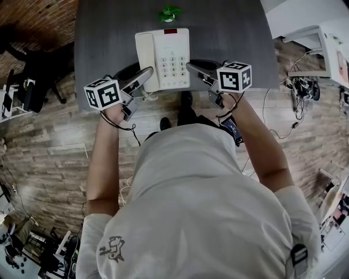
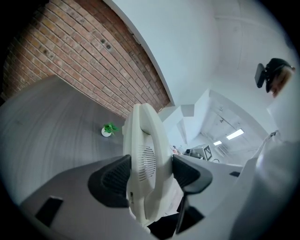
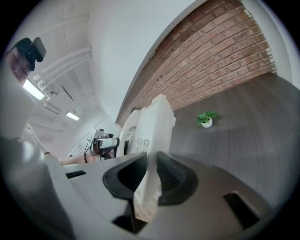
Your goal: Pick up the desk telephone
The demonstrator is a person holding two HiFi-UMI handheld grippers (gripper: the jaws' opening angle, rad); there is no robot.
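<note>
Firmly, ribbed black fingers (image 2: 112,180) clamp smooth boxy white plastic telephone (image 1: 163,60).

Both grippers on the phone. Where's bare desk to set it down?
Bare desk on both sides: between the telephone and the desk's left edge, and between it and the right edge. Crowded: far middle, by the plant, and the near edge, where left gripper and right gripper grip the telephone.

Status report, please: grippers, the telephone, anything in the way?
Left gripper shut on telephone, handset side. Right gripper shut on its opposite edge. Small plant farther back, not touching.
</note>
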